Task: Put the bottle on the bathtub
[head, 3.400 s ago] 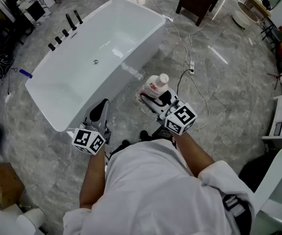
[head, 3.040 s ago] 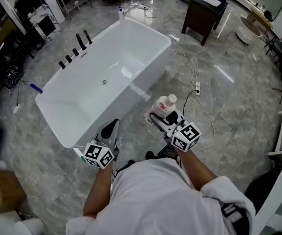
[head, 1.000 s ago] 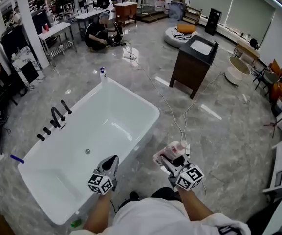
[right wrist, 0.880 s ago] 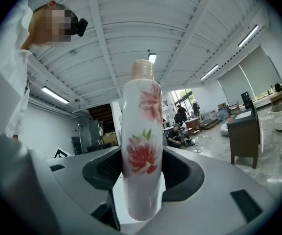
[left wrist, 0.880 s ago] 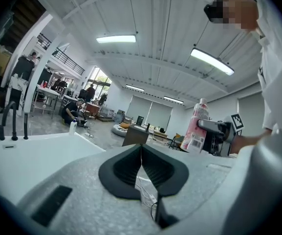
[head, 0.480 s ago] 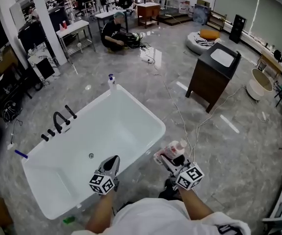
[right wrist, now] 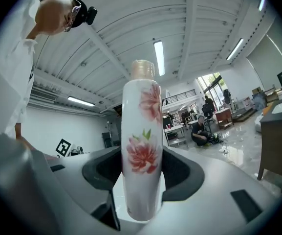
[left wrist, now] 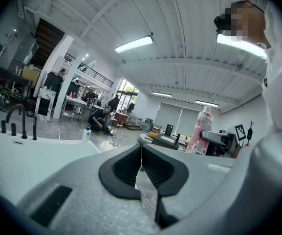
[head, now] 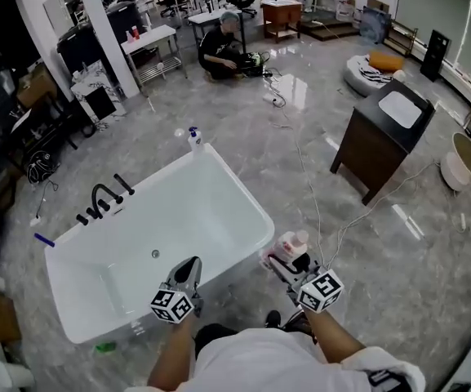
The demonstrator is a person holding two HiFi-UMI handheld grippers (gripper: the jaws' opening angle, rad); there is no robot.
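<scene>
A white bottle with red flower print (right wrist: 141, 146) stands upright between the jaws of my right gripper (right wrist: 141, 180), which is shut on it. In the head view that bottle (head: 288, 246) hangs over the floor just off the near right corner of the white bathtub (head: 243, 251), with the right gripper (head: 288, 261) behind it. My left gripper (head: 188, 273) is shut and holds nothing; it hovers by the tub's near long rim. From the left gripper view, the left gripper (left wrist: 141, 169) points level across the room, and the bottle (left wrist: 199, 131) shows at the right.
A black faucet set (head: 103, 201) sits on the tub's far rim and a small pump bottle (head: 193, 138) on its far corner. A dark cabinet with a white basin (head: 386, 141) stands to the right. Cables (head: 313, 202) cross the floor. A person (head: 223, 47) crouches far off.
The view has lifted and widened over the room; the tub has slid left and down in view. Both grippers keep their places, the right one still holding the bottle.
</scene>
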